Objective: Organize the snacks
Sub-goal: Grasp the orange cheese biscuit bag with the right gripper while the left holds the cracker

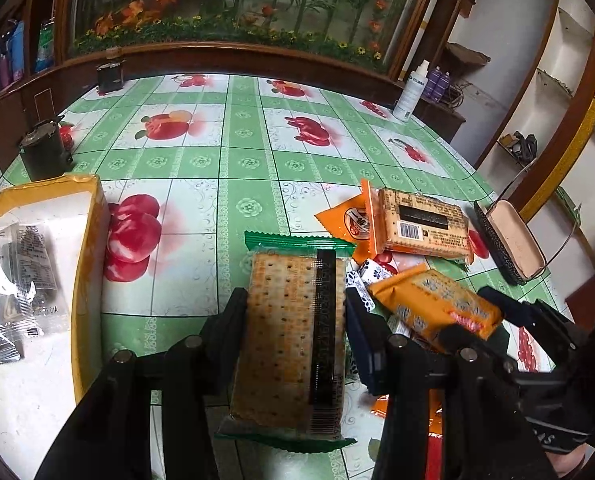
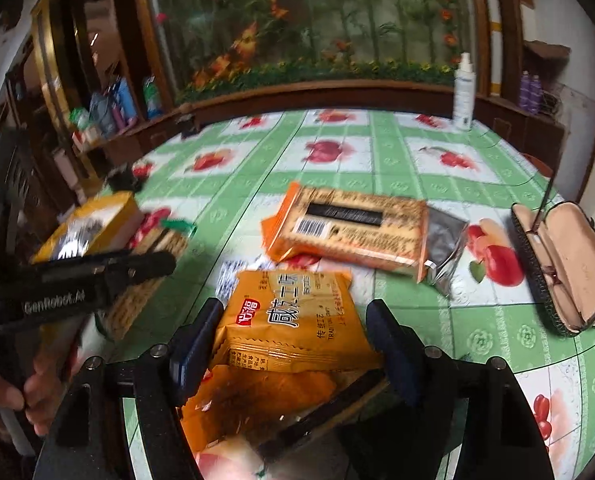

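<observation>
On the green tablecloth, the left gripper pinches a green cracker pack; the box lies at its nine o'clock. The right gripper straddles an orange pack, jaws spread, pads apparently not pressing.

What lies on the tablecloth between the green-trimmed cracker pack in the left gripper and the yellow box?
Nothing: in the left wrist view, only bare tablecloth separates the green-trimmed cracker pack, clamped in the left gripper, from the yellow box.
</observation>
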`<state>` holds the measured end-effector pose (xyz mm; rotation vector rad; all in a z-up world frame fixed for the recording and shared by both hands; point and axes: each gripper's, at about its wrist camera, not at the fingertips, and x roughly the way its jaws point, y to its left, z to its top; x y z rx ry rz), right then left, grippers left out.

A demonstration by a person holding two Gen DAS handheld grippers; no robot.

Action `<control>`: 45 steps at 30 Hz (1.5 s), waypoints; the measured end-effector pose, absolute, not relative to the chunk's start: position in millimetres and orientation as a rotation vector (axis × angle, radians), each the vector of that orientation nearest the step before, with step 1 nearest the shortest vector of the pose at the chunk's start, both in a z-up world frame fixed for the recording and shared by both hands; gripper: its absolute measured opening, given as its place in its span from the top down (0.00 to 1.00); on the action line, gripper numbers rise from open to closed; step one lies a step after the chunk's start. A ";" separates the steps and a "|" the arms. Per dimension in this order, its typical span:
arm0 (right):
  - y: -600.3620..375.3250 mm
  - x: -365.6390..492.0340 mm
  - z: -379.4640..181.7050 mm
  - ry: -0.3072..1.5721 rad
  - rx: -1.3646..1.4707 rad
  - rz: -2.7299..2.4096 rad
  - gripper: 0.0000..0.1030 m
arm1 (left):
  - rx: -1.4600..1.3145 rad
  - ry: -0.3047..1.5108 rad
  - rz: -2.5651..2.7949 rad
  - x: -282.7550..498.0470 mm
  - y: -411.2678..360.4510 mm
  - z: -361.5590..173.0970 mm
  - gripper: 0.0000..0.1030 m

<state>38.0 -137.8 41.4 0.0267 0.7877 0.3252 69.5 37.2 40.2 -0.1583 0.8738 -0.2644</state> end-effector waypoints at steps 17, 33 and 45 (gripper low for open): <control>-120.9 29.2 70.4 0.901 -0.171 0.346 0.17 | -0.175 0.871 -0.254 69.3 45.2 42.3 0.55; -112.7 76.3 27.4 1.017 -0.112 0.366 0.29 | -0.174 0.874 -0.241 71.4 47.1 40.5 0.55; -119.7 61.0 58.7 0.803 0.024 0.434 0.29 | -0.174 0.868 -0.254 69.8 44.2 40.1 0.55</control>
